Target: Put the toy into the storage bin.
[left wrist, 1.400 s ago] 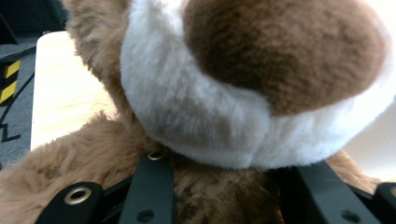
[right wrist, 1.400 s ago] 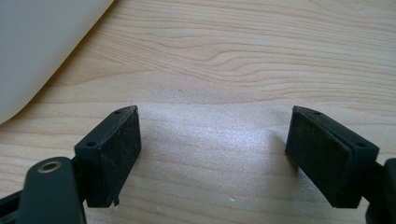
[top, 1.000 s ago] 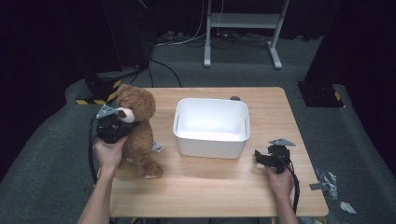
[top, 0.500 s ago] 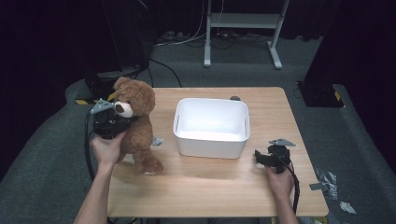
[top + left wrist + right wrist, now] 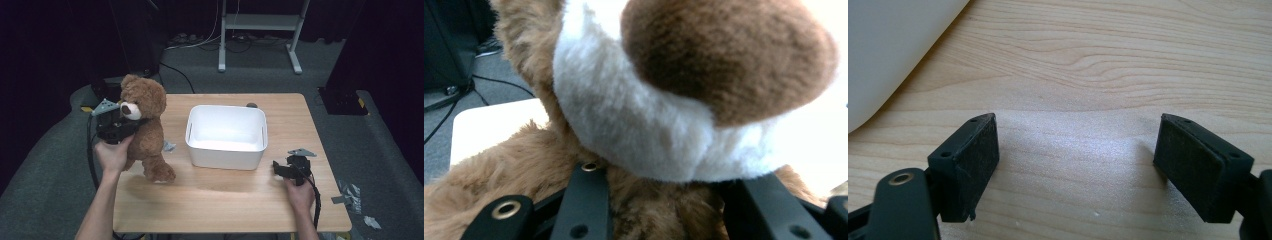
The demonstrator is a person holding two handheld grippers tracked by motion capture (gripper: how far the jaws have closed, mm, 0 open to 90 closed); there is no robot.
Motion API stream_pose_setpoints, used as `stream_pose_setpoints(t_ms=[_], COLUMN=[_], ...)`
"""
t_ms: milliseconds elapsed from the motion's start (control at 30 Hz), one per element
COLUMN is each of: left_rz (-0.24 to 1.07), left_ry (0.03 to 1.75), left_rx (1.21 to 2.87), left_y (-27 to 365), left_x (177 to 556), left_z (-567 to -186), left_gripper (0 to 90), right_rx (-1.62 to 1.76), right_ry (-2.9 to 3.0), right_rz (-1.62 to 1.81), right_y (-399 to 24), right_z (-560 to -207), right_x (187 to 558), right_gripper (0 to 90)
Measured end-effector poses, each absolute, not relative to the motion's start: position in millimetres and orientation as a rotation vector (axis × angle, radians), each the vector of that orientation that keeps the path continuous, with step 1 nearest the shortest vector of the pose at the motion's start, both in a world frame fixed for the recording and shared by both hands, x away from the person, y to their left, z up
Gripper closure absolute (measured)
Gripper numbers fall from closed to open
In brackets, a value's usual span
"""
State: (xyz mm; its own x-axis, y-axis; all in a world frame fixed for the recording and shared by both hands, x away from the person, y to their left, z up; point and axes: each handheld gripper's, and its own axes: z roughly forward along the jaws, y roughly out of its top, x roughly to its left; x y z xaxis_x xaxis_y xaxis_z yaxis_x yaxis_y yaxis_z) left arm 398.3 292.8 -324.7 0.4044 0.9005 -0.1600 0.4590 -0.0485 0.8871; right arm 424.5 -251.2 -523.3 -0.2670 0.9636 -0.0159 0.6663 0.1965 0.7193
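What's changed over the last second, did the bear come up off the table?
The left gripper, shut on the teddy bear just under its muzzle, has lifted it a little and tipped it more upright; one foot seems still near the table. The right gripper stayed open beside the white bin, which did not move.

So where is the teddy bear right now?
In the high view the teddy bear is at the table's left side, gripped by the left tool, just left of the white bin.

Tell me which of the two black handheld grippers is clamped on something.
The left gripper: shut on the brown plush teddy bear. The right gripper is open above the wooden table.
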Motion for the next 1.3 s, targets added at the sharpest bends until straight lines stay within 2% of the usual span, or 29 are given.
stream_pose_setpoints(t_ms=[1300], left_rz=[0.502], left_ry=[1.063], left_rx=[1.659], left_y=[263], left_x=[404], left_z=[-263], left_gripper=[65.6], right_rx=[1.514], right_ry=[2.007], right_rz=[0.837], right_y=[-251], right_z=[-523], right_x=[425], right_gripper=[17.5])
